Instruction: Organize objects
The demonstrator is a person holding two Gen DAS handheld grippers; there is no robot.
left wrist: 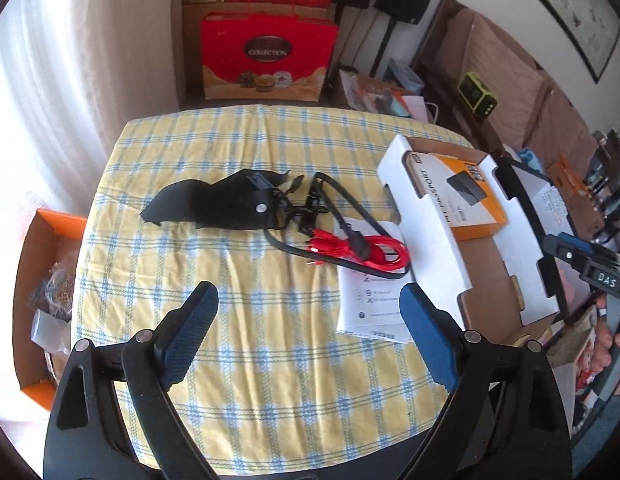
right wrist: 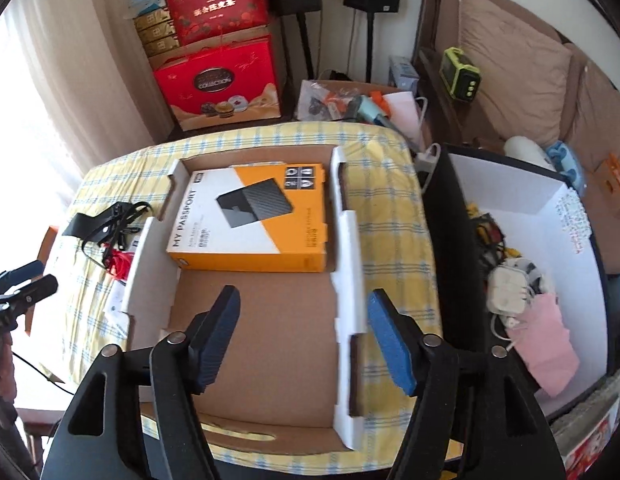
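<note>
**Loose items lie ahead of the left gripper, left of the open box**

The left gripper (left wrist: 306, 316) hangs spread and empty over the checked tablecloth (left wrist: 270, 360). Ahead of it — farther across the table — lie a black pouch (left wrist: 214, 206), tangled black cables (left wrist: 310, 208) and a red cable (left wrist: 362, 250), strung roughly left to right. The right gripper (right wrist: 304, 332), also spread and empty, hovers over the flattened cardboard box (right wrist: 254, 340) holding the orange hard-drive carton (right wrist: 258, 220) — so the left looks nearer the cables.

Window glare at left — fisheye-bent, dark edges.
</note>
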